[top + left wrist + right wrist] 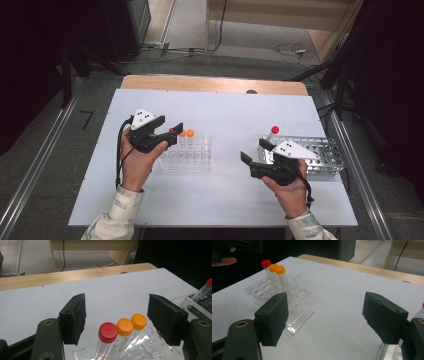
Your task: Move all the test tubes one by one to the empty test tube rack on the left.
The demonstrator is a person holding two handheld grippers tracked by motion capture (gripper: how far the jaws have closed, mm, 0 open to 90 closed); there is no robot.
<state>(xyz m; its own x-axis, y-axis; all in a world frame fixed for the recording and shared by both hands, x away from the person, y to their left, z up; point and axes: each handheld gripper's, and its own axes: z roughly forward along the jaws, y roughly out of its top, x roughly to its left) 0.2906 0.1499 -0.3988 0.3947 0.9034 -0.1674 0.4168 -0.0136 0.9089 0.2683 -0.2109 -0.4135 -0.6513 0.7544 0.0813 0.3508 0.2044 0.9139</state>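
The left gripper [116, 320] hangs over the clear acrylic tube rack [186, 155], jaws wide and holding nothing. The red-capped tube [107, 338] stands upright in the rack right below and between the pads, first in a row with two orange-capped tubes [131, 324] beside it. Long axis vertical, so any re-grip means coming straight down on the cap. Over on the other side, the right gripper [252, 152] is also spread wide and empty, floating just left of the metal tube rack [325, 156], where another red-capped tube [272, 133] leans at the near corner. That one sits behind the right jaws, so the right hand looks nearer for the next pick.
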